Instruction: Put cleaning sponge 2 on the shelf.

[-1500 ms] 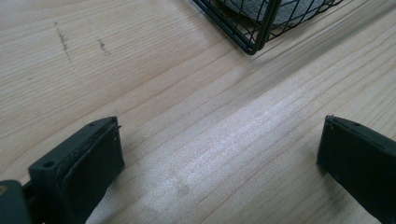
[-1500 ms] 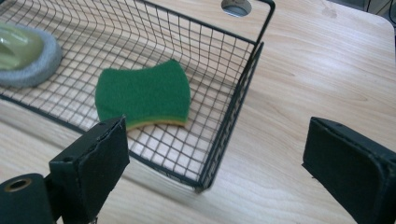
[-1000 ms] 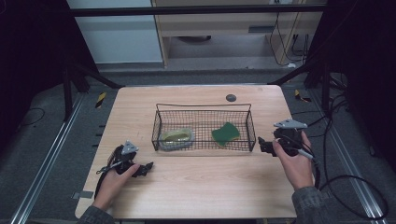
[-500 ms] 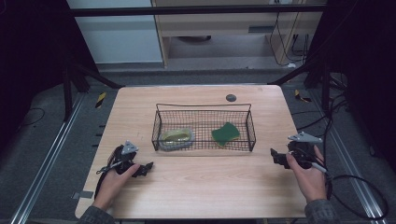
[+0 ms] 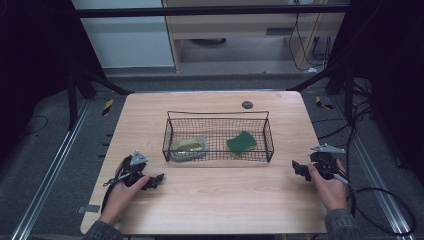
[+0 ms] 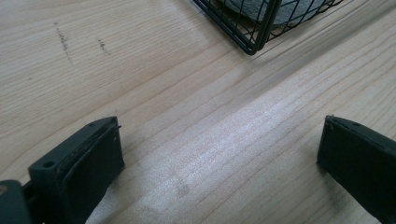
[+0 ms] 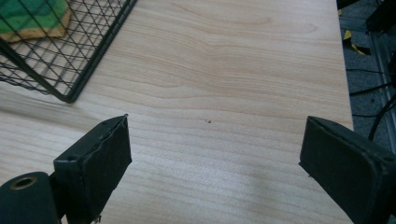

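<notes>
A black wire basket (image 5: pixel 169 134) stands in the middle of the wooden table (image 5: pixel 210 200). Inside it lie a grey bowl (image 5: pixel 188 148) on the left and a green sponge (image 5: pixel 241 143) on the right. My left gripper (image 5: pixel 156 179) rests on the table at the front left, open, nothing between its jaws. In the left gripper view the basket corner (image 6: pixel 254 44) and the bowl (image 6: pixel 280 11) sit ahead. My right gripper (image 5: pixel 299 169) rests low at the front right, open and empty. The right gripper view shows the basket corner (image 7: pixel 70 95) and the sponge (image 7: pixel 32 16).
A small dark round disc (image 5: pixel 247 104) lies near the table's far edge. Cables (image 5: pixel 385 200) trail off the right side by the table edge. Metal frame rails run along the floor at both sides.
My right gripper has come down and toward the front right of the table, away from the basket. The left gripper has stayed put.
</notes>
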Action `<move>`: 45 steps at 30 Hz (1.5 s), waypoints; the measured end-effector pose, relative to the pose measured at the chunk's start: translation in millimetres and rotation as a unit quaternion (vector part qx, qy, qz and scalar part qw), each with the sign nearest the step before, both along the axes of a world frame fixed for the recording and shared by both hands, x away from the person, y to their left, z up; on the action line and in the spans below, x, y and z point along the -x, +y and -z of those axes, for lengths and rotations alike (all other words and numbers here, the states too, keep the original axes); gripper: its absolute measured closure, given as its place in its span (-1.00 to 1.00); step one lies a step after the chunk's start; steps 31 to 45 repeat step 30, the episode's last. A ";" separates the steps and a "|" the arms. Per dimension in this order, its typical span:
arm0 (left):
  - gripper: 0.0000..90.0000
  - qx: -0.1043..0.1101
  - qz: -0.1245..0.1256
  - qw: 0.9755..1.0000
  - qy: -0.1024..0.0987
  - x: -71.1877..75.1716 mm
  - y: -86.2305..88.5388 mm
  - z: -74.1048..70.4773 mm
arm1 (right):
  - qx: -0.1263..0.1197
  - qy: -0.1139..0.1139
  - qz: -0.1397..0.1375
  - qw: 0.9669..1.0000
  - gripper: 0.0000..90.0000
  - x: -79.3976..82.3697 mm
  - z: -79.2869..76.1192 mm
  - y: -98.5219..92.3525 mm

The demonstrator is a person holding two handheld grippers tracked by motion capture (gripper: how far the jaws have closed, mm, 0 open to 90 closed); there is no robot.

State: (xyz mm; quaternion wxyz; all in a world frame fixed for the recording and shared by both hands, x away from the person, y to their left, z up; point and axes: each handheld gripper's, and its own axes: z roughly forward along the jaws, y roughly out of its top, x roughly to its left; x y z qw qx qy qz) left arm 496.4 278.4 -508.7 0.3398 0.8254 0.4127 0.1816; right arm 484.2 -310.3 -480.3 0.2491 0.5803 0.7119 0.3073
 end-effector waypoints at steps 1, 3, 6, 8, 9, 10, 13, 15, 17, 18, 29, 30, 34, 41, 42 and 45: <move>-1.00 0.000 0.000 1.000 0.000 0.0 0.0 0.0 | -0.004 0.002 0.002 1.000 -0.80 -0.9 1.9 0.0; -1.00 0.000 0.000 1.000 0.000 0.0 0.0 0.0 | -0.010 0.003 0.007 1.000 -0.80 -3.9 8.0 -1.4; -1.00 0.000 0.000 1.000 0.000 0.0 0.0 0.0 | -0.019 0.002 0.010 1.000 -0.80 -6.6 14.6 -2.1; -1.00 0.000 0.000 1.000 0.000 0.0 0.0 0.0 | -0.025 0.002 0.016 1.000 -0.80 -8.2 19.4 -2.7; -1.00 0.000 0.000 1.000 0.000 0.0 0.0 0.0 | -0.030 0.001 0.019 0.999 -0.80 -8.6 21.0 -2.7; -1.00 0.000 0.000 1.000 0.000 0.0 0.0 0.0 | -0.031 0.001 0.019 0.999 -0.80 -8.9 22.6 -3.0; -1.00 0.000 0.000 1.000 0.000 0.0 0.0 0.0 | -0.043 0.003 0.021 0.999 -0.82 -9.8 27.9 -2.7; -1.00 0.000 0.000 1.000 0.000 -0.1 0.0 0.0 | -0.042 -0.002 0.022 0.999 -0.83 -9.5 29.2 -1.7; -1.00 0.000 0.000 1.000 0.000 0.0 0.0 0.0 | -0.039 -0.007 0.020 0.999 -0.85 -9.6 30.3 -1.1; -1.00 0.000 0.000 1.000 0.000 0.0 0.0 0.0 | -0.037 -0.009 0.020 0.999 -0.86 -9.6 30.9 -0.5; -1.00 -0.001 0.000 1.000 0.000 -0.6 -0.1 -0.1 | 0.000 0.003 0.003 1.000 -0.99 -12.3 32.5 8.1; -1.00 -0.001 0.000 1.000 0.000 -0.7 -0.2 -0.1 | 0.000 0.003 0.003 1.000 -0.99 -12.3 32.5 8.0; -1.00 -0.001 0.000 1.000 0.000 -0.7 -0.2 -0.1 | 0.000 0.003 0.003 1.000 -0.99 -12.3 32.5 8.0; -1.00 -0.001 0.000 1.000 0.000 -0.7 -0.2 -0.1 | 0.000 0.003 0.003 1.000 -0.99 -12.3 32.5 8.0; -1.00 -0.001 0.000 1.000 0.000 -0.7 -0.2 -0.1 | 0.000 0.003 0.003 1.000 -0.99 -12.3 32.5 8.0; -1.00 -0.001 0.000 1.000 0.000 -0.7 -0.2 -0.1 | 0.000 0.003 0.003 1.000 -0.99 -12.3 32.5 8.0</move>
